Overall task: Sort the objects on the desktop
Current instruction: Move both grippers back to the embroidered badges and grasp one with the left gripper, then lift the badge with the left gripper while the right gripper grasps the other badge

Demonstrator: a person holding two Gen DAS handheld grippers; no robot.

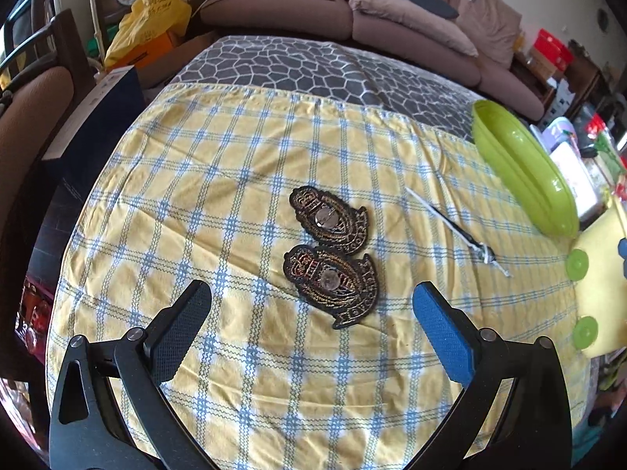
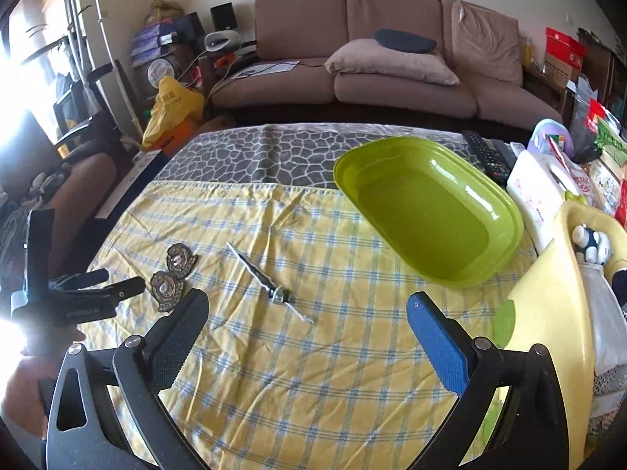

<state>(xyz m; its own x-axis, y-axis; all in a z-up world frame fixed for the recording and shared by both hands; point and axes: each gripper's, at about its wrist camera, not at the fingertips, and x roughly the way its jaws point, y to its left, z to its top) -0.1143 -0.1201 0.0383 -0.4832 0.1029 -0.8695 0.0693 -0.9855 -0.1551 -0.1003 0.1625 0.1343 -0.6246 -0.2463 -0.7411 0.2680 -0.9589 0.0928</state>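
In the left wrist view the left gripper (image 1: 311,297) is hovering with fingers spread wide and holding nothing, the near patch (image 1: 333,284) lying between its tips at frame centre. A second patch (image 1: 328,215) is sitting just above it, edges touching or nearly so. To the right a thin black-and-white pin (image 1: 456,231) is lying on the cloth (image 1: 196,180); its detail is too small to read. The green tub (image 1: 521,168) is showing edge-on at the upper right.

In the right wrist view the right gripper (image 2: 307,309) is likewise gaping empty. A yellow bin (image 2: 548,313) is running off the right edge, its contents half hidden.
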